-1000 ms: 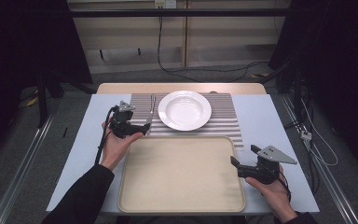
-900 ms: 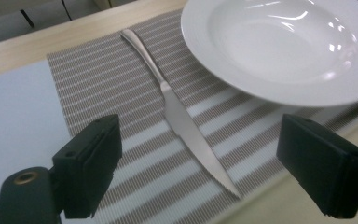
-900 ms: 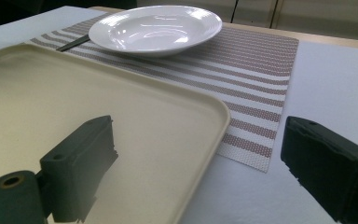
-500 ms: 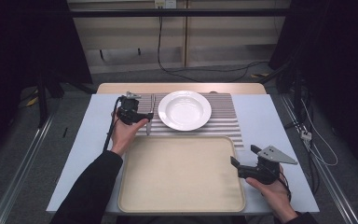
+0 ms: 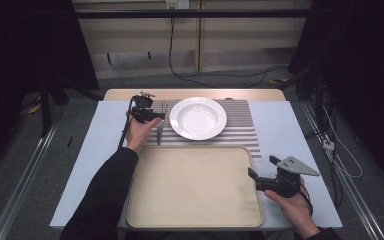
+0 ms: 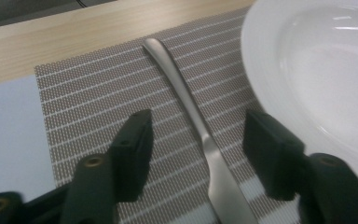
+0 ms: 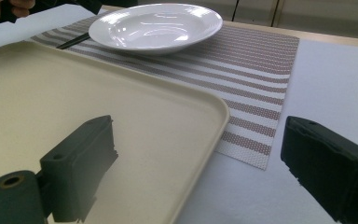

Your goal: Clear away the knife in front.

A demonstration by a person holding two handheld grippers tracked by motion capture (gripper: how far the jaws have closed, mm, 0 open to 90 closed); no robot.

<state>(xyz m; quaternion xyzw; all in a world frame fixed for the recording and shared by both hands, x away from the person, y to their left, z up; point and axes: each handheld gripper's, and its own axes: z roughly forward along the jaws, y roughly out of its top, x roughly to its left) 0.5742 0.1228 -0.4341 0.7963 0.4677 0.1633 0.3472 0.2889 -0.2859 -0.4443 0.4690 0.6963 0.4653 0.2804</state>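
Cutlery pick-up is our step: our left tongs (image 6: 193, 140) have just been closing and straddle the knife (image 6: 200, 140) on the striped mat (image 5: 240, 125) at the worktop's far edge, pads not yet touching. Next, we squeeze gently, clear of the plate (image 5: 198, 118). Our right tongs (image 7: 200, 172) hang wide open, empty, over the tray (image 5: 190, 185) rim.

Since the earlier pictures, the person's left hand carries the black two-jaw left gripper (image 5: 156, 116) from the near left corner of the brown-and-white striped woven placemat (image 5: 240, 125) toward its far left part. It now hangs over the slim silver metal piece of cutlery (image 6: 200, 135), its jaws closing in on either side of the handle, pads not yet touching.
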